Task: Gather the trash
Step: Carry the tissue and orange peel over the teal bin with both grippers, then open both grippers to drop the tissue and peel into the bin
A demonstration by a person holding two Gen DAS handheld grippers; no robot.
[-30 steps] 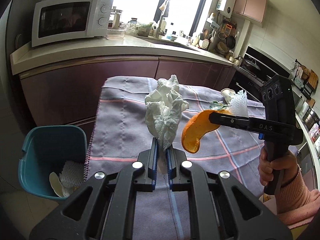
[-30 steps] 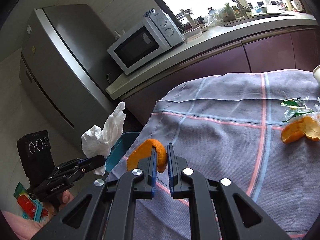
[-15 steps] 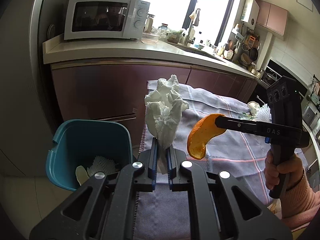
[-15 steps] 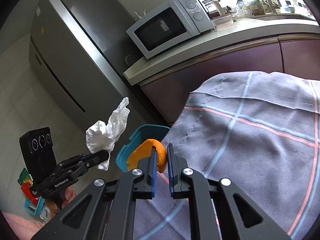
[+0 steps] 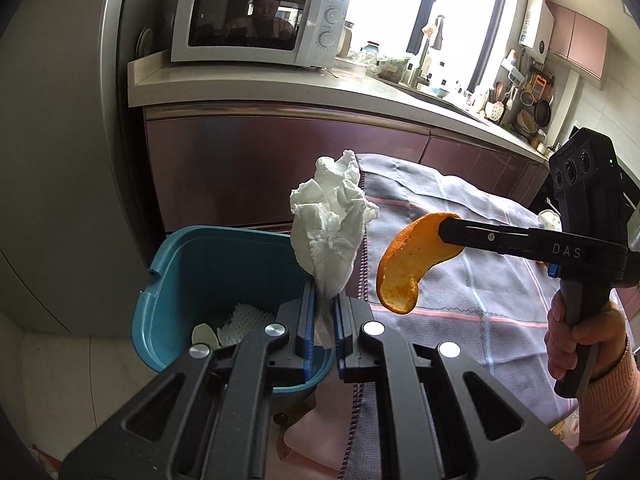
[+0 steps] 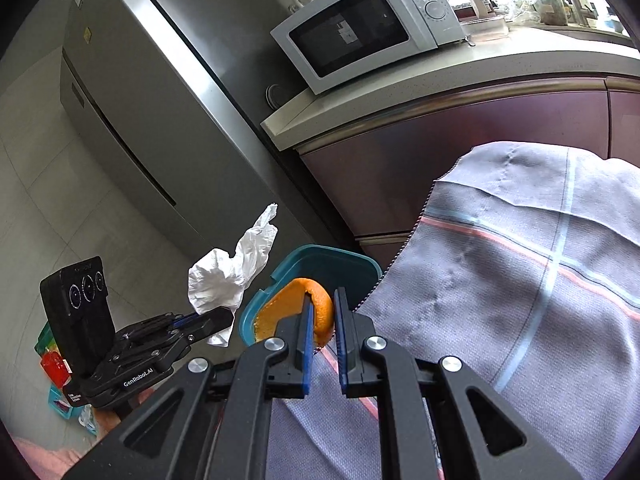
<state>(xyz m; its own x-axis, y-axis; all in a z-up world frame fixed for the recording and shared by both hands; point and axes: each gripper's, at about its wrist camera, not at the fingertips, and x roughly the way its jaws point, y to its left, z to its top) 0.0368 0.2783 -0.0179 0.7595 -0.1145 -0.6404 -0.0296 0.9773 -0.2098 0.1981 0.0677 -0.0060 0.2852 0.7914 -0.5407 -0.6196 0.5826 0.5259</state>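
My left gripper (image 5: 322, 304) is shut on a crumpled white tissue (image 5: 330, 224) and holds it at the right rim of the teal trash bin (image 5: 160, 276). The tissue also shows in the right wrist view (image 6: 232, 272). My right gripper (image 6: 321, 312) is shut on an orange peel (image 6: 296, 308), held over the table's left edge beside the bin (image 6: 320, 258). The peel (image 5: 412, 264) and right gripper (image 5: 444, 230) show in the left wrist view, right of the tissue. White foam netting (image 5: 246, 318) and a pale scrap lie inside the bin.
The table carries a grey checked cloth (image 6: 520, 280). A counter with maroon cabinets (image 5: 280, 152) and a microwave (image 5: 256, 20) stands behind the bin. A steel fridge (image 6: 132, 92) stands to the left. Coloured packets (image 6: 56, 364) lie on the floor.
Both grippers moved left from over the table toward the bin, each still holding its item. The bin now sits closer and more central in both views.
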